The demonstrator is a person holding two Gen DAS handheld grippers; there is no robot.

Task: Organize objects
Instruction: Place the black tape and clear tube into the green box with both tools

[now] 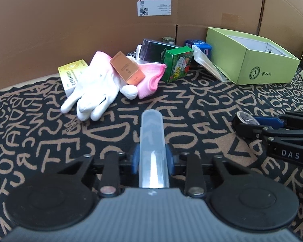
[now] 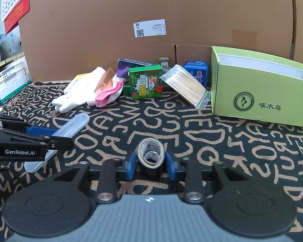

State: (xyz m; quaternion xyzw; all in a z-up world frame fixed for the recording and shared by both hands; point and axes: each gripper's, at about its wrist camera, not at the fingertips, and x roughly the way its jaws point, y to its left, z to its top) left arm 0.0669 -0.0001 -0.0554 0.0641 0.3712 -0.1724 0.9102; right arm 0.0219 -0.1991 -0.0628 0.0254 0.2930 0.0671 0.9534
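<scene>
My left gripper (image 1: 152, 157) is shut on a translucent plastic tube (image 1: 152, 133) that points forward over the patterned mat; its blue pads press on the tube's sides. From the right wrist view, the left gripper (image 2: 60, 135) holds that tube (image 2: 70, 128) at the left. The right gripper (image 2: 150, 159) is shut on a small black roll (image 2: 150, 153) with a tan rim, also seen at the right of the left wrist view as the black roll (image 1: 245, 119) in the right gripper (image 1: 246, 126). An open light-green box (image 2: 262, 100) stands at the back right.
A pile lies at the back: white gloves (image 1: 95, 92), a pink sock (image 1: 149, 78), an orange box (image 1: 127, 68), a yellow box (image 1: 70, 74), a green box (image 2: 146, 84), a bag of toothpicks (image 2: 185, 84), a blue tin (image 2: 198, 70). A cardboard wall (image 2: 171, 20) rises behind them.
</scene>
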